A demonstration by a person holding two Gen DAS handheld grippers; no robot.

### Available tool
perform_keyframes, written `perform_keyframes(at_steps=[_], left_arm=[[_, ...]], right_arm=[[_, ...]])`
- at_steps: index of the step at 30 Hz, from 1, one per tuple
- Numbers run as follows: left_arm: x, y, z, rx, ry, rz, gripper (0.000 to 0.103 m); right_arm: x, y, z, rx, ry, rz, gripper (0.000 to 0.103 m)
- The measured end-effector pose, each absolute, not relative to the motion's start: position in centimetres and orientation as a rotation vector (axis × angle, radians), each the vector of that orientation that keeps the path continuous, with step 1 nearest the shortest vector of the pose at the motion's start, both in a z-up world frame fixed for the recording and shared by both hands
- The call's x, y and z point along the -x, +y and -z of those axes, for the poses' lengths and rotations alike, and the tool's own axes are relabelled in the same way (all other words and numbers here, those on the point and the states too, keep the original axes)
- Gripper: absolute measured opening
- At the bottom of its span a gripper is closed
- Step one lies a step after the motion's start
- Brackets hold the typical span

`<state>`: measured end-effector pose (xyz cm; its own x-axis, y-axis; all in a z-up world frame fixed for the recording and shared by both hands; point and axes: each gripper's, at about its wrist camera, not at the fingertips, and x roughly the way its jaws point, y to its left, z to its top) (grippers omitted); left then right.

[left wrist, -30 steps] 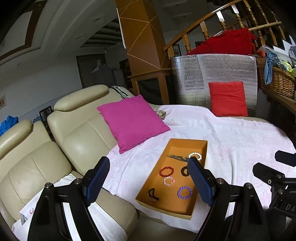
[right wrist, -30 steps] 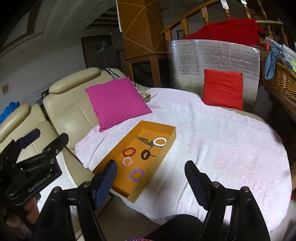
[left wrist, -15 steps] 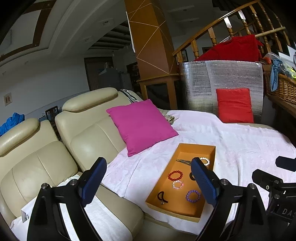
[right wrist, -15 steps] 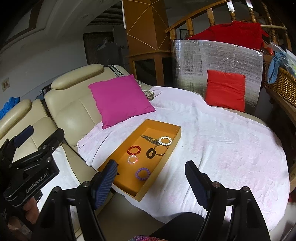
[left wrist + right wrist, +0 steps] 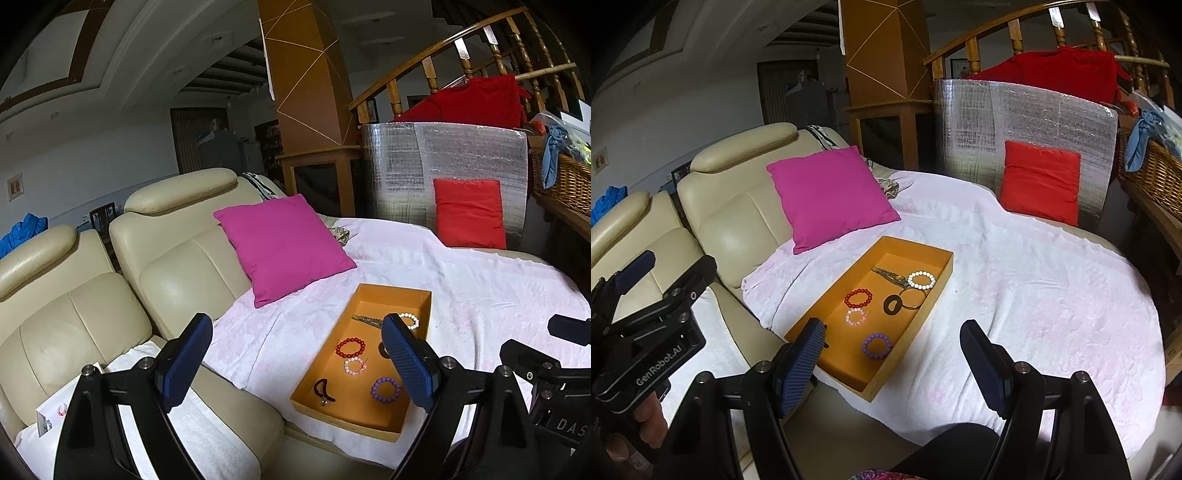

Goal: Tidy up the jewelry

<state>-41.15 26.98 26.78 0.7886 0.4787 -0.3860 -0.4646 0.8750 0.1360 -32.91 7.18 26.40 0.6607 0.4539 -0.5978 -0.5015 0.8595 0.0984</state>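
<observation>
You are holding both grippers tilted downward above the bed: the left gripper [image 5: 297, 354] is gaping empty, the right gripper [image 5: 894, 354] likewise. The bracelets [image 5: 858, 298] are lying in the orange tray [image 5: 934, 286] ahead, probably untouched.

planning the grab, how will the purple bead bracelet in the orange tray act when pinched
The purple bead bracelet looks like round beads on a cord, so it probably sags floppy once lifted. Smooth beads may slip between pads. It seems light and lies flat in the orange tray, unlikely to roll.
</observation>
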Motion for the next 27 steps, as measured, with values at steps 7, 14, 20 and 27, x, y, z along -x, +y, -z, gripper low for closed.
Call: perform_keyframes(at_steps=[7, 14, 20, 27], left_arm=[[40.96, 26.95, -26.65, -0.032, 0.433, -0.511, 0.093], [40.98, 26.57, -26.48, -0.041, 0.438, -0.502, 0.093], [41.05, 26.42, -26.47, -0.042, 0.436, -0.502, 0.093], [40.97, 26.32, -26.47, -0.045, 0.438, -0.502, 0.093]], right_arm=[[32.53, 7.27, -25.97, 0.077, 0.661, -0.522, 0.079], [32.61, 7.26, -25.9, 0.076, 0.658, -0.509, 0.079], [32.71, 6.9, -25.86, 0.068, 0.653, -0.492, 0.079], [32.59, 6.68, -25.86, 0.06, 0.657, -0.491, 0.079]])
